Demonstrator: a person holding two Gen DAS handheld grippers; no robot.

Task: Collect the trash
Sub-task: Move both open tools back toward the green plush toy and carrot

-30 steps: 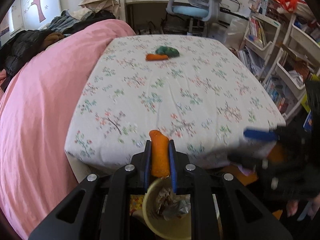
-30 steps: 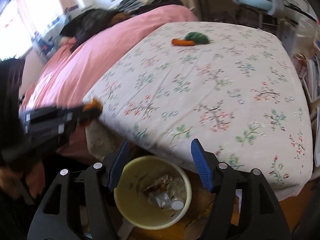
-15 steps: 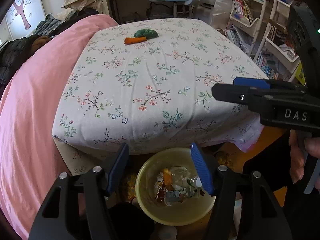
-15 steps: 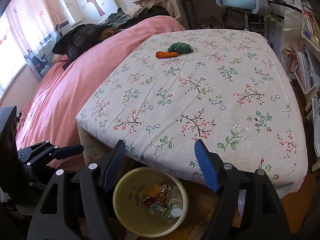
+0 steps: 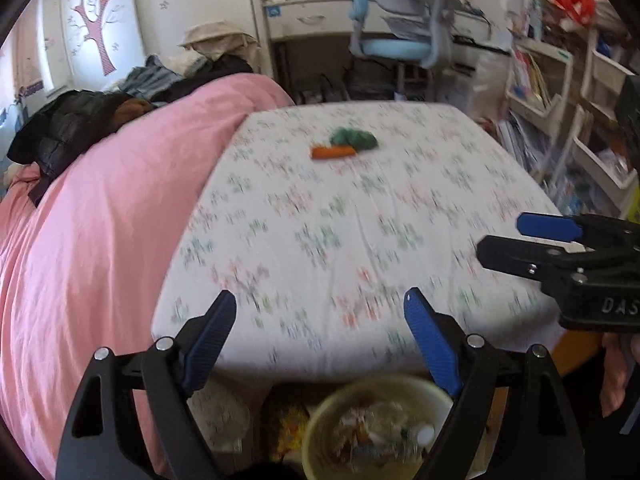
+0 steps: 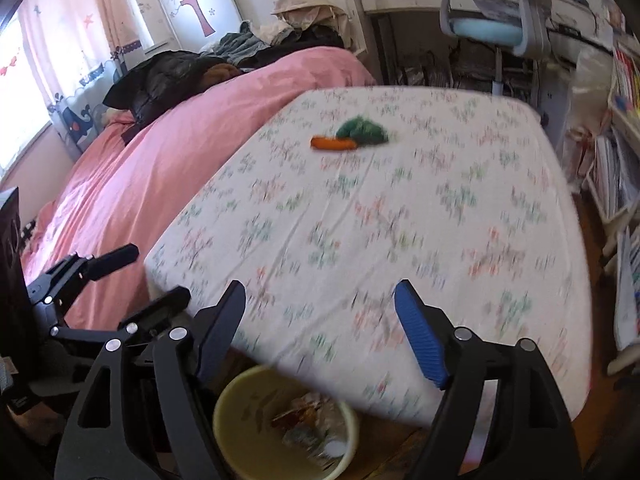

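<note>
An orange carrot-shaped piece [image 5: 333, 152] lies beside a green clump [image 5: 354, 138] on the far part of the floral-clothed table [image 5: 360, 220]; both also show in the right wrist view, carrot [image 6: 333, 143] and clump [image 6: 363, 131]. A yellow bin [image 5: 376, 428] holding trash stands on the floor below the table's near edge, also in the right wrist view [image 6: 280, 424]. My left gripper [image 5: 320, 316] is open and empty above the bin. My right gripper [image 6: 320, 308] is open and empty, to the right of the left one.
A pink-covered bed [image 5: 100, 220] with dark clothes runs along the table's left. A blue chair [image 5: 400, 44] and desk stand behind the table. Shelves with books [image 5: 580, 120] line the right side.
My left gripper let the orange piece fall into the bin and opened. Both grippers have since tilted up from the bin toward the table.
</note>
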